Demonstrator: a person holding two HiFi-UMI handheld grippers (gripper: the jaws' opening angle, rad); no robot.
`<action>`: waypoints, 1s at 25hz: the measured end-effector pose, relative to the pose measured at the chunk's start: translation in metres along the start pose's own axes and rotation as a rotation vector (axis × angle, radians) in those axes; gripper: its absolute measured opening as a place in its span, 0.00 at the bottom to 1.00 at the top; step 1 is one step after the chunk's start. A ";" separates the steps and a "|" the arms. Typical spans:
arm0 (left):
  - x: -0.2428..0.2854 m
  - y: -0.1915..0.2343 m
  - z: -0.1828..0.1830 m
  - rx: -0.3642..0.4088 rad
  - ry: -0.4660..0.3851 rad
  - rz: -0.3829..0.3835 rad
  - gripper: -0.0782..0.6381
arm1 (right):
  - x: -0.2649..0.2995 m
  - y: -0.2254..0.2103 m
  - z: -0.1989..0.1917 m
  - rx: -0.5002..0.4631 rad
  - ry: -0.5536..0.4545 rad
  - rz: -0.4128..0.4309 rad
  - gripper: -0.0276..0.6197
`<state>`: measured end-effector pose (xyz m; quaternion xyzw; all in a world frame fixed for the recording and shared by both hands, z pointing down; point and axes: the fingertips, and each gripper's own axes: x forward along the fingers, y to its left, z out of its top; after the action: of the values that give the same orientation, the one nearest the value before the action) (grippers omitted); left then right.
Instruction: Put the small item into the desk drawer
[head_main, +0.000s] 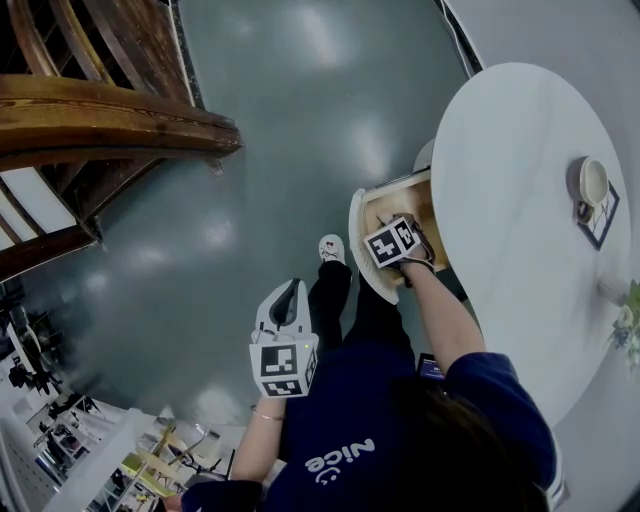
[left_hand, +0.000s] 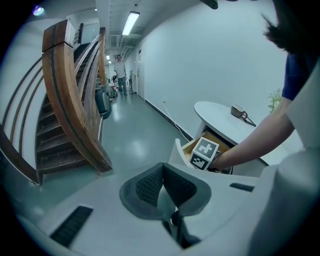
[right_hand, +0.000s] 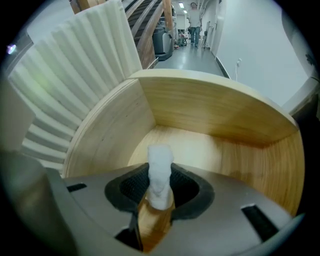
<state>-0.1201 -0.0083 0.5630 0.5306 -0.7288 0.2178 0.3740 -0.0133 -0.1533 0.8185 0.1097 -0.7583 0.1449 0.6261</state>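
Observation:
The desk drawer (head_main: 372, 203) stands pulled out from under the round white table (head_main: 520, 230); it is of light wood with a ribbed white front (right_hand: 75, 65). My right gripper (head_main: 398, 232) reaches down into it. In the right gripper view the right gripper (right_hand: 160, 192) is shut on a small white item (right_hand: 160, 172), a lumpy upright piece held just above the drawer's wooden floor (right_hand: 200, 150). My left gripper (head_main: 288, 298) hangs over the floor to the drawer's left; its pads (left_hand: 150, 186) meet with nothing between them, and from there the open drawer (left_hand: 186, 148) shows ahead.
A curved wooden staircase (head_main: 90, 120) rises at the left. On the table stand a cup on a dark coaster (head_main: 592, 186) and a plant (head_main: 628, 322) at the right edge. The person's legs and a white shoe (head_main: 331, 247) are beside the drawer. A person stands far down the corridor (left_hand: 120, 75).

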 end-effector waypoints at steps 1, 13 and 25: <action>0.000 0.001 0.000 0.001 0.002 -0.001 0.11 | 0.002 0.000 -0.001 0.000 0.009 0.002 0.25; 0.008 -0.002 -0.012 0.027 0.038 -0.014 0.11 | 0.011 -0.002 -0.006 0.038 0.026 0.027 0.27; 0.013 0.001 -0.006 0.046 0.033 -0.033 0.11 | 0.000 0.004 0.003 0.103 -0.016 0.084 0.42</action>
<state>-0.1210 -0.0117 0.5769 0.5472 -0.7085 0.2372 0.3771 -0.0179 -0.1506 0.8171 0.1111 -0.7587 0.2087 0.6070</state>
